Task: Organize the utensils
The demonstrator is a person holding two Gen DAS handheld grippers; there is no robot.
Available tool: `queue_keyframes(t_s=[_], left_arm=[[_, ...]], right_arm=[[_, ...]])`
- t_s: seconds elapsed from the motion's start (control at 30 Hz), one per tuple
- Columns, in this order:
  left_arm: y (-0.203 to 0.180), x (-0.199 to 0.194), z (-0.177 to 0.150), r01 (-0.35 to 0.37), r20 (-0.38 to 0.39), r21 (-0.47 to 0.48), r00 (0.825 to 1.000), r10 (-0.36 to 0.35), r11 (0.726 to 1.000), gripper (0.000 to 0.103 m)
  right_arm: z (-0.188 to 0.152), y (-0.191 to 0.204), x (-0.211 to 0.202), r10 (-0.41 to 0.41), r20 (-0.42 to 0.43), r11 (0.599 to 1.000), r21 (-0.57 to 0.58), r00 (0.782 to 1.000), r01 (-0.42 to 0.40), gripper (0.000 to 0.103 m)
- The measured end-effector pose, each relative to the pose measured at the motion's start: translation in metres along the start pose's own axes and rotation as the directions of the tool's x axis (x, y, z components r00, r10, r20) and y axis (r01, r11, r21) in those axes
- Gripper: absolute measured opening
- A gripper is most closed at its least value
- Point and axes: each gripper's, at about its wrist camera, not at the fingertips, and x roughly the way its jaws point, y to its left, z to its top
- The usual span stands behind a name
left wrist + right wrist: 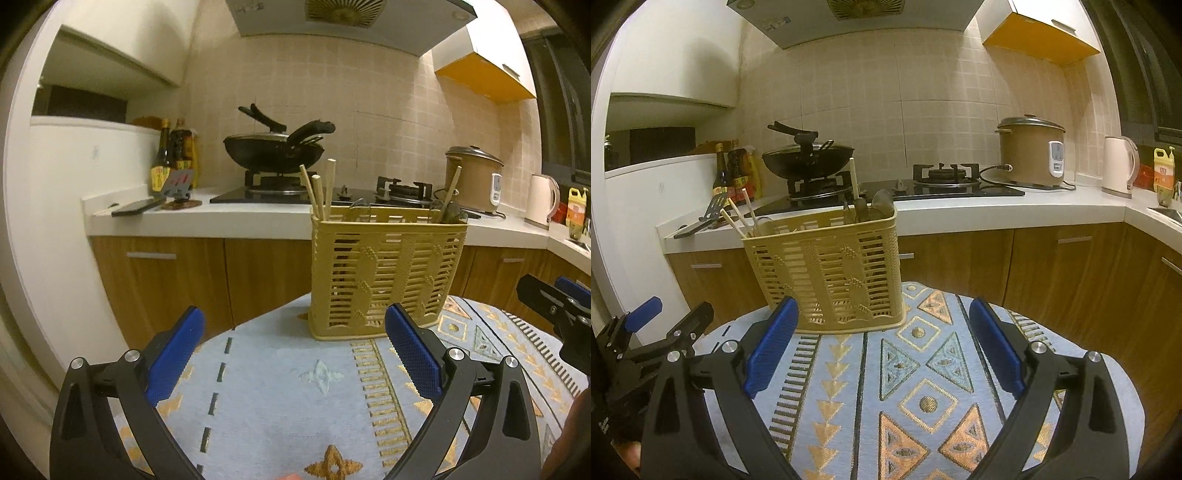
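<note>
A tan slotted utensil basket (384, 273) (827, 269) stands upright at the far edge of a small round table. Wooden chopsticks (317, 192) (738, 218) stick out of its left compartment. Dark spoons and one more chopstick (448, 208) (868, 206) rise from its right compartment. My left gripper (293, 354) hovers in front of the basket, open, nothing between its blue pads. My right gripper (882, 347) is open too, just short of the basket's right side, holding nothing. Each gripper shows at the edge of the other's view.
A blue patterned cloth (280, 398) (923, 369) covers the table. Behind it runs a white counter (997, 214) with a gas hob, a black wok (273, 147), sauce bottles (173, 158), a rice cooker (1030, 151), and a kettle (1119, 170). Wooden cabinets stand below.
</note>
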Motion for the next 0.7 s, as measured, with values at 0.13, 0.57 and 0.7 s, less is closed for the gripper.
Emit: queue_keyframes(t_s=[0.13,0.57,0.7], left_arm=[[0.0009,-0.0008,-0.0010,-0.007,0.003,-0.004,1.000,0.007,1.000,0.095],[-0.0002,-0.0023,-0.0008,-0.017,0.007,0.004,1.000,0.017,1.000,0.095],[-0.0007,-0.0023,-0.0005,-0.020,0.009,0.008,1.000,0.020,1.000,0.095]], right_arm=[[-0.0013,0.0012,-0.0019,-0.011,0.008,1.000,-0.011,1.000,0.011,0.089],[-0.0002,0.0020,-0.0018,-0.019,0.012,1.000,-0.013,1.000,0.019,0.089],[-0.0001,0.0018,-0.0015,-0.017,0.011,1.000,-0.014,1.000,0.017,0.089]])
